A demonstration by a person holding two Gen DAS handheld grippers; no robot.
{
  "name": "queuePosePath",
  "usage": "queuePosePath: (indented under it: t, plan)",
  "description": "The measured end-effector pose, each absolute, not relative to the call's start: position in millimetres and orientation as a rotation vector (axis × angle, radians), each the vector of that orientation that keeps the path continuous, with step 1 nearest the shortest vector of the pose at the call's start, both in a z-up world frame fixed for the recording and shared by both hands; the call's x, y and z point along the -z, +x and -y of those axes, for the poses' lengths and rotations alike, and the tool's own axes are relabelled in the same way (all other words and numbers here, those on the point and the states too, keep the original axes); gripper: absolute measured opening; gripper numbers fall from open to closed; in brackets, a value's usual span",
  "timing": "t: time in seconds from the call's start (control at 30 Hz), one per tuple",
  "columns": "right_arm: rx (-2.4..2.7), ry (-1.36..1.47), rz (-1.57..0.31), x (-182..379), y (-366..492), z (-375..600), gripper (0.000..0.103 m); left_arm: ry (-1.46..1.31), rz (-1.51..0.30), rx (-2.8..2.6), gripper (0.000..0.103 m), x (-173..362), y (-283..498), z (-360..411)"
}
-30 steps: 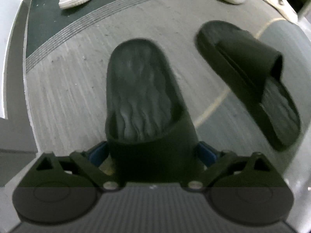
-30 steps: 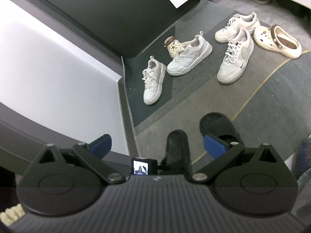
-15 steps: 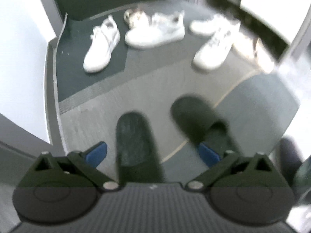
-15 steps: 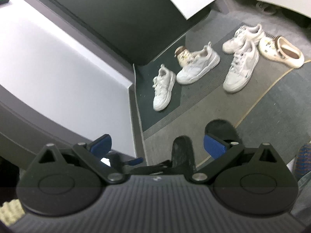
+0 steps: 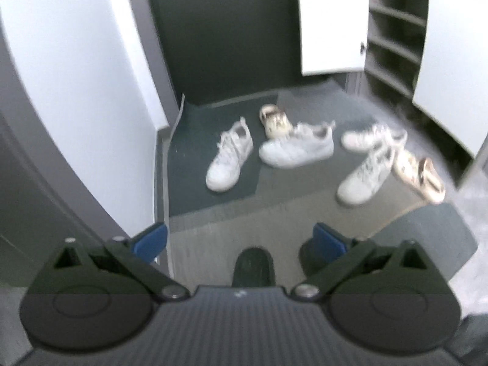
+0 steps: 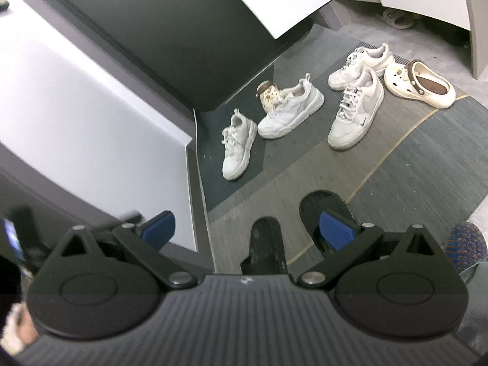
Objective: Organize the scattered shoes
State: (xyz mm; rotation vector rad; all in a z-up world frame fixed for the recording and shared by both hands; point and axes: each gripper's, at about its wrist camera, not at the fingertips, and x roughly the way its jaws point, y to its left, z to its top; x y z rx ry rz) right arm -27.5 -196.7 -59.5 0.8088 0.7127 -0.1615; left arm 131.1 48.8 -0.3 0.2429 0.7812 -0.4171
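Two black slides lie side by side on the grey carpet: one [image 5: 253,263] [image 6: 267,244] pokes out just past each gripper's body, the other [image 6: 323,207] [image 5: 306,257] sits to its right, partly behind a blue pad. My left gripper [image 5: 239,241] hangs open well above them, holding nothing. My right gripper [image 6: 247,231] is open too, also high over the slides. Farther off lie several white sneakers [image 5: 230,158] [image 6: 238,149] and two cream clogs [image 5: 421,177] [image 6: 421,84], scattered on the floor. The left wrist view is blurred.
A shoe cabinet [image 5: 393,45] with dark shelves stands at the back right, its white doors [image 5: 332,21] swung open. A white wall corner [image 6: 91,116] juts in on the left. A dark mat [image 5: 195,164] lies under some sneakers. Something patterned [image 6: 463,244] shows at the right edge.
My left gripper, which straddled the left black slide close to the floor, has lifted away and now looks over the whole entry. The right gripper has risen a little.
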Motion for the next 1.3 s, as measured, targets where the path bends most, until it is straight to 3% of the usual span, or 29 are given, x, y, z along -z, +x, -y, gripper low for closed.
queuePosePath:
  t: [0.33,0.5,0.73,1.03,1.17,1.3]
  plan:
    - [-0.058,0.546,-0.941,106.0,20.1,128.0,0.103,0.128,-0.731,0.413,0.103,-55.1,86.1,-58.8]
    - [-0.191,0.197,-1.004,133.8,53.1,72.9,0.103,0.068,-0.752,0.415,0.103,-56.3,71.2,-66.6]
    - [-0.366,-0.065,-1.083,200.6,115.1,-2.4,0.103,0.124,-0.674,0.430,0.103,-48.8,54.6,-49.1]
    - [-0.538,-0.521,-1.055,307.4,164.2,-81.7,0.103,0.195,-0.573,0.448,0.103,-39.2,33.2,-26.6]
    - [-0.586,-0.672,-1.061,344.1,173.4,-98.2,0.103,0.143,-0.728,0.519,0.103,-26.1,49.6,-27.4]
    - [-0.612,-0.757,-1.070,369.6,183.5,-112.6,0.103,0.124,-0.761,0.508,0.103,-23.6,57.8,-34.3]
